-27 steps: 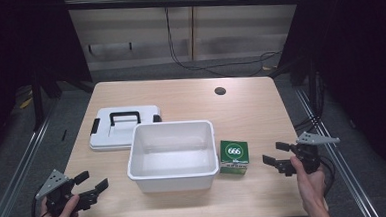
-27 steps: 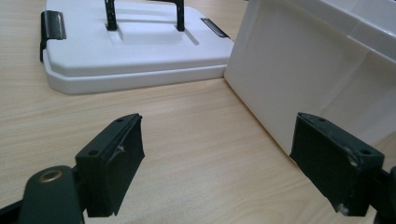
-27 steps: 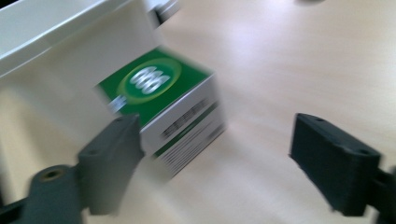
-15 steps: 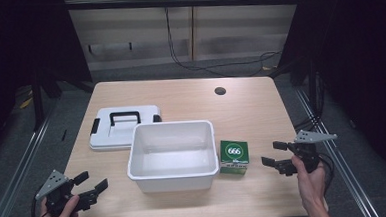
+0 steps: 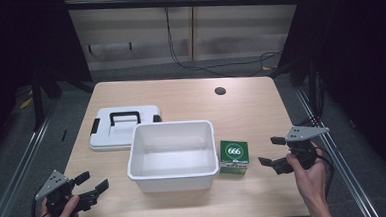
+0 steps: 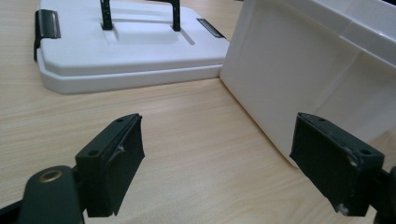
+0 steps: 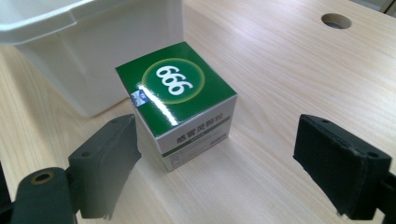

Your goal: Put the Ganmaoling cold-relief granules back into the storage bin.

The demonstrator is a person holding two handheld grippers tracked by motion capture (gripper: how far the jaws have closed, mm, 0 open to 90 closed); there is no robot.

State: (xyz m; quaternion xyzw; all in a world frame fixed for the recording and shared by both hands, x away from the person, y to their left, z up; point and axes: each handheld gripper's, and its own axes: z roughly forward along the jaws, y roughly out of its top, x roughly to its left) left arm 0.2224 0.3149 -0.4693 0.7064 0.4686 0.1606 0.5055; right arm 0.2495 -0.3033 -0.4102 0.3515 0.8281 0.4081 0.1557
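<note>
Here the right tongs (image 5: 272,151), spread wide, line up on the green box (image 5: 234,156) beside the white tub (image 5: 174,175) (presumably its destination); left tongs (image 5: 90,184) wait wide, empty.

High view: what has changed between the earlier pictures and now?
The right tongs have moved a little toward the green box, open, and have not yet touched it. Nothing was grasped or released. The left tongs stayed open at the near left corner. The white tub, its lid and the box did not move.
</note>
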